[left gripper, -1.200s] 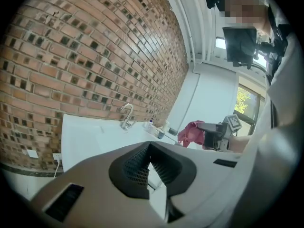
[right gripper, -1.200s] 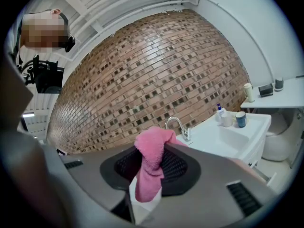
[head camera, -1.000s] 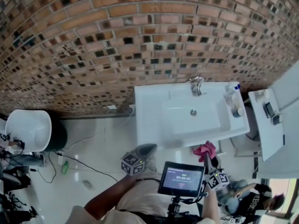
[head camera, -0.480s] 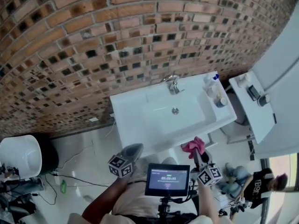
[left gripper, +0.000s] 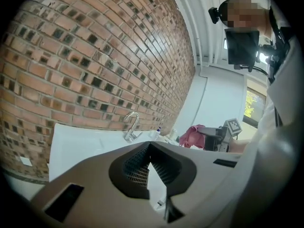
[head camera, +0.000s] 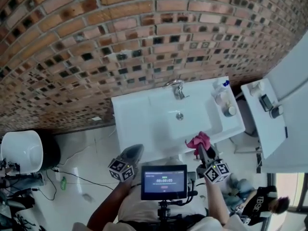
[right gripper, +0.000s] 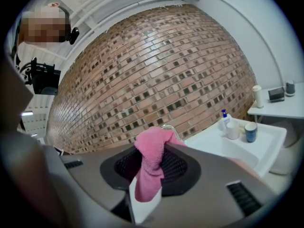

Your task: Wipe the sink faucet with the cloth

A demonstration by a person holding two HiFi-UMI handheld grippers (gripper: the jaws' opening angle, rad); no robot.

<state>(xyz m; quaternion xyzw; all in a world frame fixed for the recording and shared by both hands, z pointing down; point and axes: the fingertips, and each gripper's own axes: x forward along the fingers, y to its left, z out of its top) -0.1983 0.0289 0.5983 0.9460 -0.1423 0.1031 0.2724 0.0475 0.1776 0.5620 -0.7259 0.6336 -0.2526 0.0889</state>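
Change since earlier frames: both grippers had advanced toward the sink (head camera: pixel 126 121); the cloth (head camera: pixel 198 140), formerly short of the front rim, now overlapped it in the head view.
Left gripper (head camera: pixel 137 149): jaws fully closed, tips together, nothing between them.
Right gripper (head camera: pixel 199 149): jaws clamped on the cloth, which stood up between them and draped forward.
Cloth location: in the right gripper, at the sink's front rim and well apart from the faucet (head camera: pixel 176 88).
Cloth material: pink terry pile, one piece, bunched into a knot above the jaws in the right gripper view (right gripper: pixel 150 158).
Faucet: one, polished metal, arched spout, mounted at the back rim against the wall; in the left gripper view it showed beyond the closed jaws (left gripper: pixel 130 127).
Sink form: one, white, glossy, rectangular, with one round metal drain (head camera: pixel 179 115).
Containers on the right rim: three; a white bottle with a blue cap (right gripper: pixel 224 118), a white cup (right gripper: pixel 232 130) and a blue cup (right gripper: pixel 251 132). Labels not legible.
Side shelf (head camera: pixel 265 129): white, flat, carrying three small items, print unreadable.
Wall (head camera: pixel 96 47): rough red-brown brick courses alternating with small dark square tiles.
Marker cubes: two, one per gripper, black-and-white square patterns, no letters.
Screen (head camera: pixel 164 182): one, dark, chest-mounted; characters too small to read.
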